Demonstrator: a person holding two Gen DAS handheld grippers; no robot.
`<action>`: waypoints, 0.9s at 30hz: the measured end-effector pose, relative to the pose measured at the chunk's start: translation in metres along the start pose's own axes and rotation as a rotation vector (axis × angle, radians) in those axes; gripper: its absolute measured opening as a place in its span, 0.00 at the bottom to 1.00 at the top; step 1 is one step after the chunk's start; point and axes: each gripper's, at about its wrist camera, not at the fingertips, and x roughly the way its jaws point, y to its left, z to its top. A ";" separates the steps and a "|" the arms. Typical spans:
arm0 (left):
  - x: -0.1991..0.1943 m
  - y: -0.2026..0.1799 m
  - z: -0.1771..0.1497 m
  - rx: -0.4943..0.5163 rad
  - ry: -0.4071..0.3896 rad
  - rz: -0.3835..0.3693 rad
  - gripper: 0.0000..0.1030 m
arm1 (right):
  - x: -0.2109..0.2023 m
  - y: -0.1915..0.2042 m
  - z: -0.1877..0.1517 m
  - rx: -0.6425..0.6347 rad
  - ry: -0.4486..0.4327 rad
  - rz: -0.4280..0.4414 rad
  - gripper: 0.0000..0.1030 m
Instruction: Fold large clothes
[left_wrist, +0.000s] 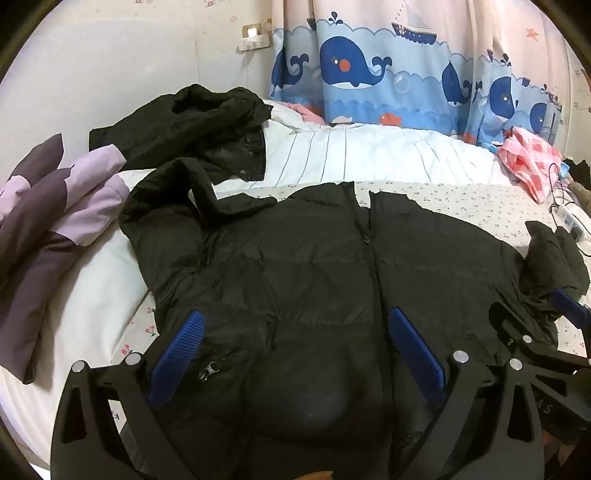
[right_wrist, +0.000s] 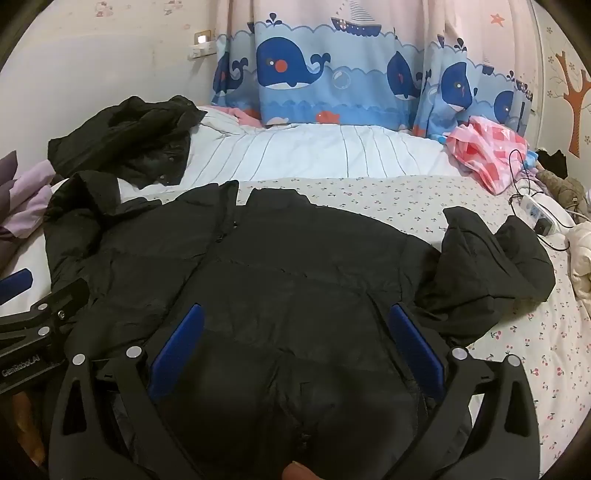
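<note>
A large black puffer jacket (left_wrist: 332, 266) (right_wrist: 295, 266) lies front up on the bed, its zipper running down the middle and its near hem under the cameras. One sleeve is bunched at the left (left_wrist: 173, 192), the other crumpled at the right (right_wrist: 491, 258). My left gripper (left_wrist: 295, 321) hovers open over the jacket's lower left half, blue pads wide apart with nothing between them. My right gripper (right_wrist: 295, 314) hovers open over the lower right half, also holding nothing. Each gripper shows at the edge of the other's view.
A second black jacket (left_wrist: 192, 125) is heaped at the back left, beside a purple and lilac garment (left_wrist: 48, 221). A pink checked cloth (right_wrist: 487, 155), a power strip with cables (right_wrist: 539, 214) and a cream item lie at the right. A whale curtain (left_wrist: 369, 74) hangs behind the bed.
</note>
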 end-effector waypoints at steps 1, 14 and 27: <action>0.001 0.001 0.000 -0.002 0.001 -0.007 0.93 | 0.000 -0.001 0.000 0.000 0.001 0.001 0.94; 0.002 -0.013 0.002 0.050 0.009 -0.016 0.93 | -0.002 -0.003 0.001 0.005 -0.002 -0.005 0.94; 0.014 -0.006 -0.002 0.006 0.078 -0.052 0.93 | 0.002 -0.003 -0.001 0.002 0.012 -0.024 0.94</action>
